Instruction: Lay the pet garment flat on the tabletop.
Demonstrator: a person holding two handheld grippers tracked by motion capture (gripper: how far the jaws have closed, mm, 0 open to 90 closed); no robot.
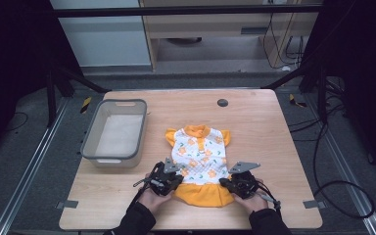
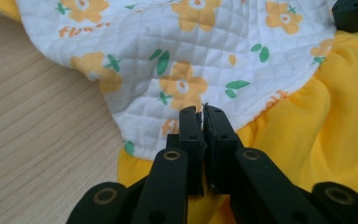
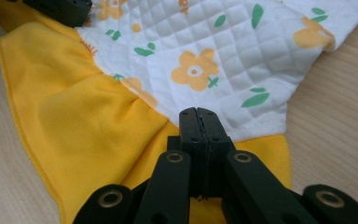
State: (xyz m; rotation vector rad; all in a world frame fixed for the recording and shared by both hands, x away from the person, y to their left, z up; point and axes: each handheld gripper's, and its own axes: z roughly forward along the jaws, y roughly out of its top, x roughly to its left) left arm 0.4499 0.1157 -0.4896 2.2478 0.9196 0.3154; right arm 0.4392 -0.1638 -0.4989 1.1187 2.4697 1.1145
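A small quilted white dress with orange flowers, an orange collar and a yellow-orange skirt (image 1: 199, 156) lies flat on the light wooden worktop (image 1: 264, 127), collar away from the person and skirt toward the near edge. The left gripper (image 1: 172, 177) is at the left side of the skirt seam; in the left gripper view its jaws are pressed together with a thin fold of the white quilted cloth (image 2: 186, 56) between them. The right gripper (image 1: 235, 182) is at the right side of the same seam, and its jaws are clenched on the fabric edge (image 3: 200, 65) too. A grey rectangular plastic bin (image 1: 115, 132) stands left of the dress, apart from it. A small dark round disc (image 1: 222, 102) lies near the far edge of the worktop.
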